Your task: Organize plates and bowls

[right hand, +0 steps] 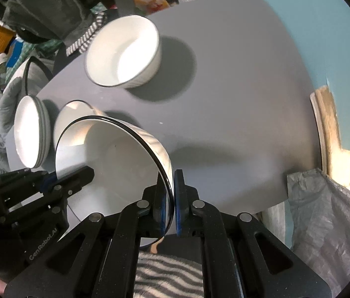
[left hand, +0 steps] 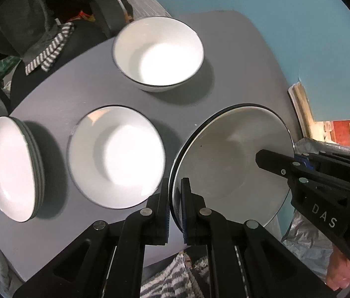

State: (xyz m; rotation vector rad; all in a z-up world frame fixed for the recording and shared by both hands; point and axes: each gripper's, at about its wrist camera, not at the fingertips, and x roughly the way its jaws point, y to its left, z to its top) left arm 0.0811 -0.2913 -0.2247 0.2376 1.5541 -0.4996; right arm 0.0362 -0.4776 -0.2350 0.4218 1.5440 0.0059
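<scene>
Both grippers hold one white deep plate with a black rim (left hand: pixel 227 159) tilted above the grey table (left hand: pixel 237 49). My left gripper (left hand: pixel 175 198) is shut on its left rim. My right gripper (right hand: pixel 171 198) is shut on its right rim; the plate also shows in the right wrist view (right hand: pixel 120 159). The right gripper shows in the left wrist view (left hand: pixel 274 160), the left gripper in the right wrist view (right hand: pixel 75 176). On the table lie a single white deep plate (left hand: pixel 116 156), a stack of white plates (left hand: pixel 11 171) at the left, and a white bowl (left hand: pixel 158 52) farther back.
A dark chair with striped cloth (left hand: pixel 48 49) stands behind the table's left side. Clutter and bags (right hand: pixel 6 37) lie at the far left. A grey plastic sack (right hand: pixel 333 211) sits off the table's right edge. A striped towel (right hand: pixel 167 270) lies below the grippers.
</scene>
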